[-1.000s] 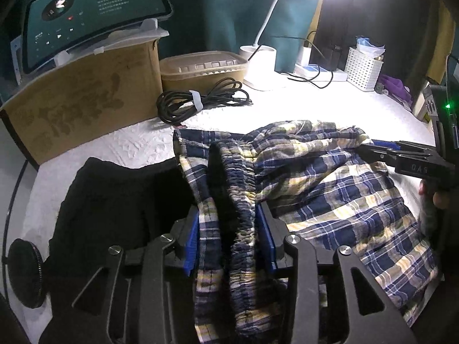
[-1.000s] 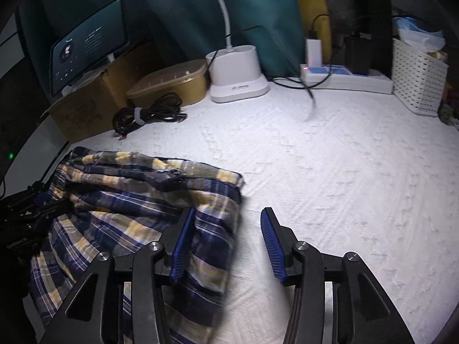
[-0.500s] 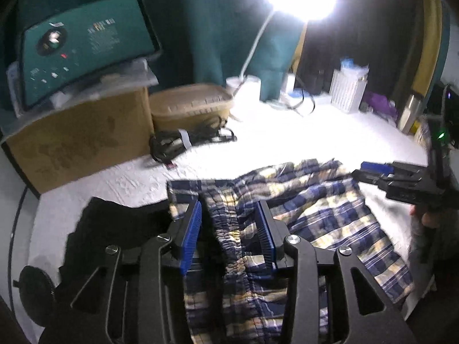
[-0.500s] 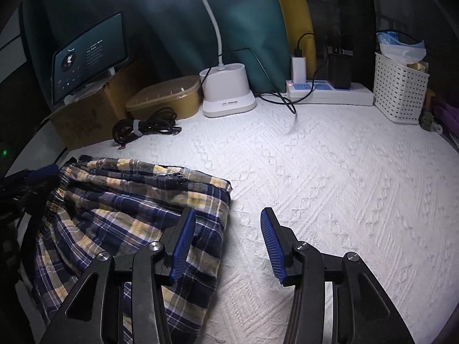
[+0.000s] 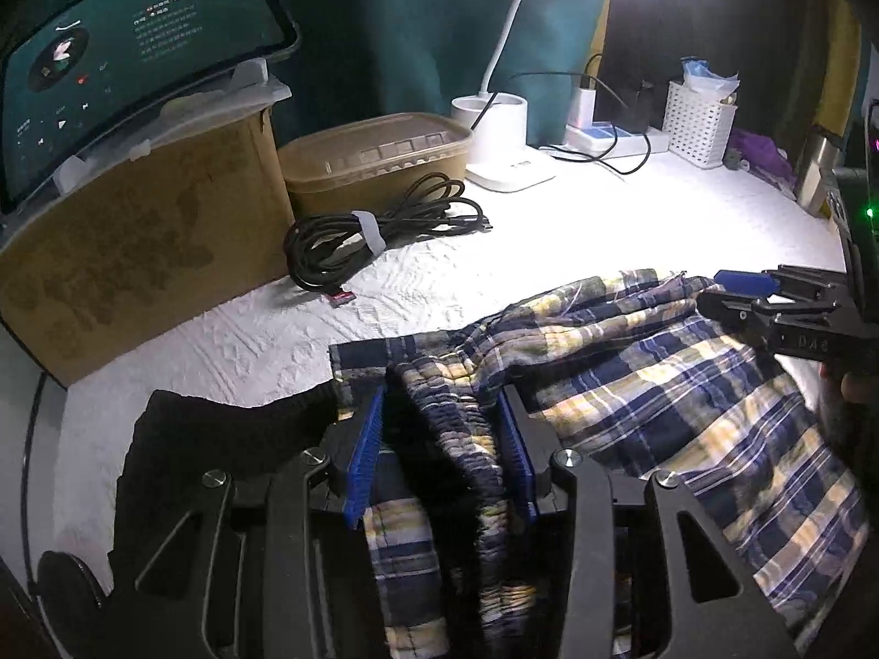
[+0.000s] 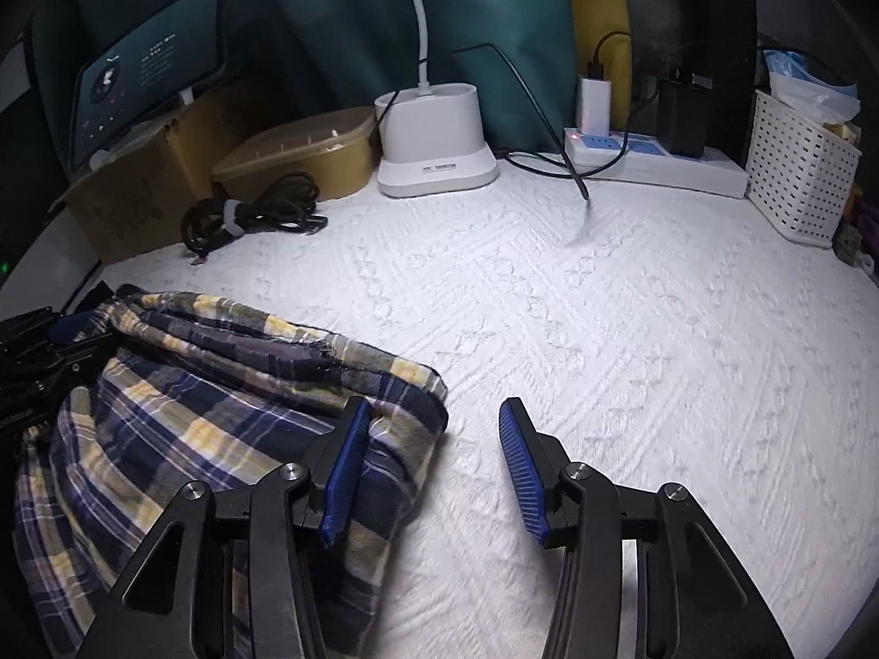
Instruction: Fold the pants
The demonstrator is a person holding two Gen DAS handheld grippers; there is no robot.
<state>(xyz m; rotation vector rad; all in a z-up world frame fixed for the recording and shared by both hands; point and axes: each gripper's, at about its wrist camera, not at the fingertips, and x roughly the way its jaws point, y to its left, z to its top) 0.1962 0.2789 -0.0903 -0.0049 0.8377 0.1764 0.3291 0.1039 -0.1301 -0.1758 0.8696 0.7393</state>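
The pants (image 5: pixel 648 395) are lying bunched on the white tabletop (image 6: pixel 632 329), spread between the two tools. The gathered waistband (image 5: pixel 456 439) is being straddled by the left tool (image 5: pixel 445 439); its jaws have just been opening, and the blue pads (image 5: pixel 365 456) are standing partly apart on either side of the fabric ridge — the right pad looks close against the cloth, but no firm pinch can be made out. Just left of this tool a black garment (image 5: pixel 220 439) is lying flat.

The right tool (image 6: pixel 434 472) is being held at the far edge of the pants (image 6: pixel 220 412), its jaws likewise having just been opening. Its left pad (image 6: pixel 346 472) is resting over the plaid hem, while bare tabletop is showing between the pads; nothing is being gripped. In the left view this tool (image 5: pixel 780 307) is being seen across the pants, to the right.

Ahead of both tools, well apart from the cloth, a cable coil (image 5: pixel 379 236), a brown tub (image 5: pixel 379 159), a lamp base (image 6: pixel 434 143) and a cardboard box (image 5: pixel 137 241) carrying a tablet (image 5: pixel 126 60) are standing.
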